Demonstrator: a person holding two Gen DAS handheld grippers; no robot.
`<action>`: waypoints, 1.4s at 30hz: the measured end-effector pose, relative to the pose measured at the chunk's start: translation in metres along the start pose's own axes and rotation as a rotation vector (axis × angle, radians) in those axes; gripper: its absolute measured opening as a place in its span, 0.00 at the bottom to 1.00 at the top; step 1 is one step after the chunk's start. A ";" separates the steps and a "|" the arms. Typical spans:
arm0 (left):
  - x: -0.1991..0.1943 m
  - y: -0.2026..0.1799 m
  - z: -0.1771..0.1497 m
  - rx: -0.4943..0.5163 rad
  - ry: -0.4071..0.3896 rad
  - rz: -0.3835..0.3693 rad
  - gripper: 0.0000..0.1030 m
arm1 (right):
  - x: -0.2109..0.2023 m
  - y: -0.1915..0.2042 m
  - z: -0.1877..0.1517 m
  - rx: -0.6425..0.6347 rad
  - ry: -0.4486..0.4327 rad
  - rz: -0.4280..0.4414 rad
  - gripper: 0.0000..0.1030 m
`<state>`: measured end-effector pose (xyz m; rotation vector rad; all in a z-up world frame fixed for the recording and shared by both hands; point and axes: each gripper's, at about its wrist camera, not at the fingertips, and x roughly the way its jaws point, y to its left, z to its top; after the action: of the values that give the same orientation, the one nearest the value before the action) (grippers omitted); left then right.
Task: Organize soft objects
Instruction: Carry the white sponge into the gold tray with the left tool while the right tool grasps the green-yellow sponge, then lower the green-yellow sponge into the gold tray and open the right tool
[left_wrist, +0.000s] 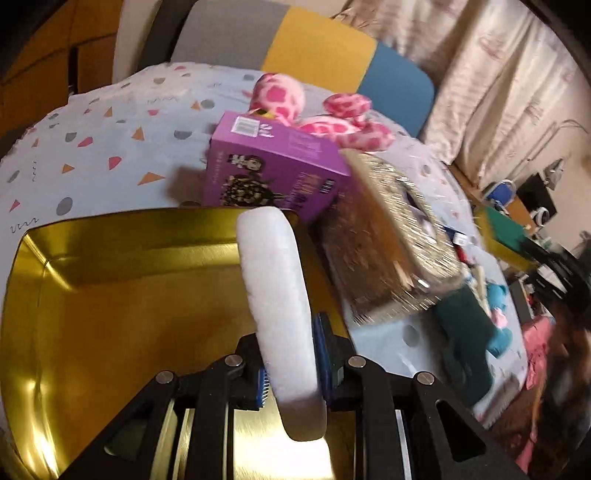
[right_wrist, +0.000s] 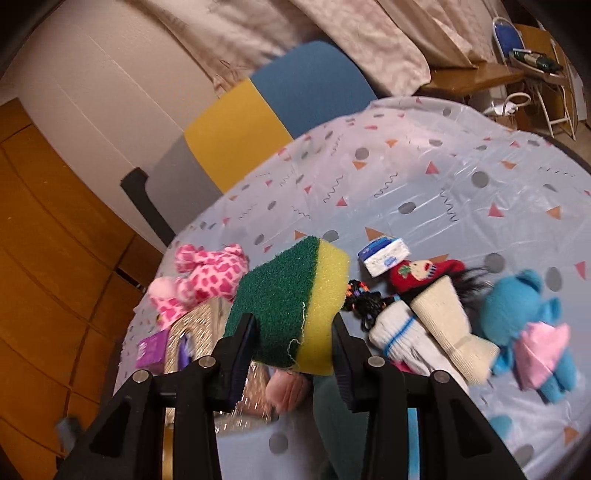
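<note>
I am holding a flat white pad on edge in the left tool, its jaws pinching it tight, above the gold tray on the worktop. The right tool is gripping a green-and-yellow sponge, its jaws pressing in on both flanks, raised over the clutter. To do this step well, I judge I should be lowering the pad well inside the tray's rim before releasing, keeping clear of the purple box and glittery box just beside it (both look rigid, so probably not for sorting). Only the left view is showing the tray interior; only the right view is showing the rolled socks, red knit piece, small tissue pack and the blue plush's front, while the pink plush appears in both.
</note>
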<state>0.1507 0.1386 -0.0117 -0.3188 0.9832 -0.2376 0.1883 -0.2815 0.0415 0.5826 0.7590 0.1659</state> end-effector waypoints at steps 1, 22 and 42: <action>0.010 0.001 0.006 0.001 0.014 0.007 0.21 | -0.010 0.002 -0.005 -0.010 -0.004 0.013 0.38; -0.049 0.048 -0.035 -0.175 -0.119 0.174 0.63 | 0.013 0.133 -0.124 -0.298 0.300 0.308 0.38; -0.114 0.056 -0.088 -0.187 -0.237 0.281 0.71 | 0.083 0.208 -0.208 -0.601 0.392 0.142 0.78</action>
<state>0.0190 0.2157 0.0107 -0.3653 0.8055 0.1467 0.1180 0.0108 -0.0136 0.0246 0.9902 0.6293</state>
